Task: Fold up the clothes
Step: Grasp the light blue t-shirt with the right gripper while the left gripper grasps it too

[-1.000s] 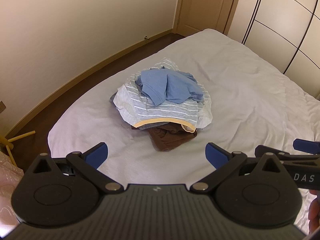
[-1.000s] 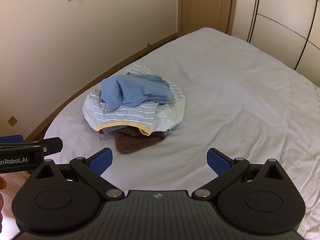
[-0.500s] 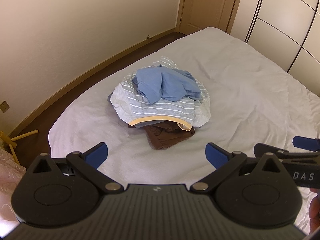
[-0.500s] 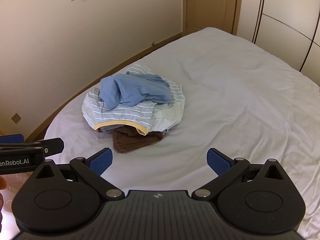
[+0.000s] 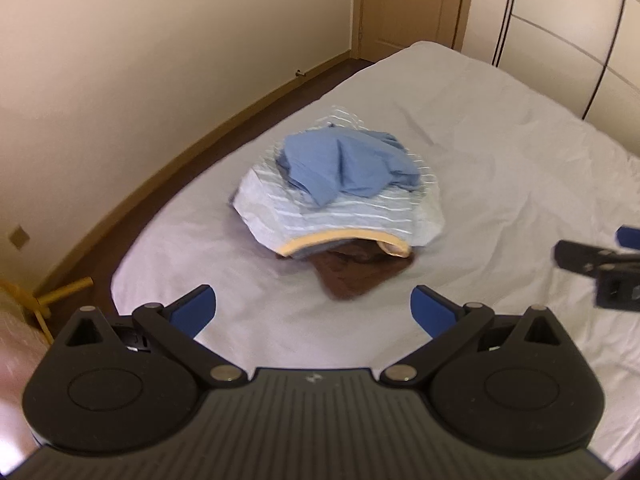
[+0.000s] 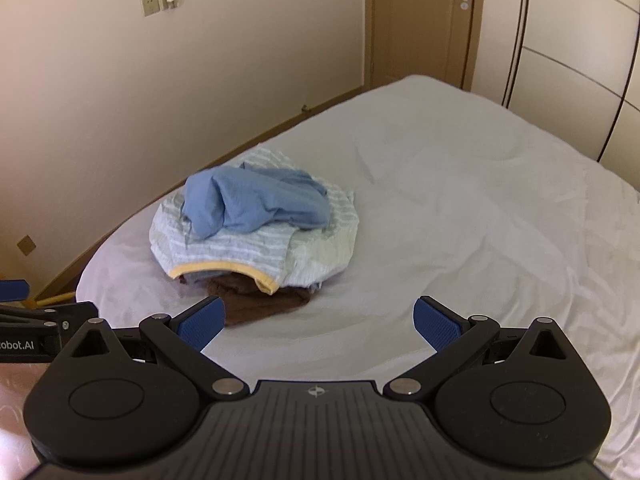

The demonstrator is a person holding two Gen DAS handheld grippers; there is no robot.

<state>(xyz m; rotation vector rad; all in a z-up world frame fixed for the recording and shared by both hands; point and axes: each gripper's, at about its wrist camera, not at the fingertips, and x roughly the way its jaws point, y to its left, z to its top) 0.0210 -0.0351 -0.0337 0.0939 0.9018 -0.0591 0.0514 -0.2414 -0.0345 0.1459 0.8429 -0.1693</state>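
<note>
Both the left tongs (image 5: 313,307) and right tongs (image 6: 319,318) gape wide, empty, hovering just short of the clothes pile (image 5: 344,196) on the bed (image 6: 460,208).

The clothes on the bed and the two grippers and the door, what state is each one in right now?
Blue garment: crumpled, on top of the pile.
Striped garment: unfolded, under the blue one.
Brown garment: bottom of the pile, mostly covered.
Bed sheet: spread out, wrinkled.
Left gripper: open, holding nothing.
Right gripper: open, holding nothing.
Door: closed.
</note>
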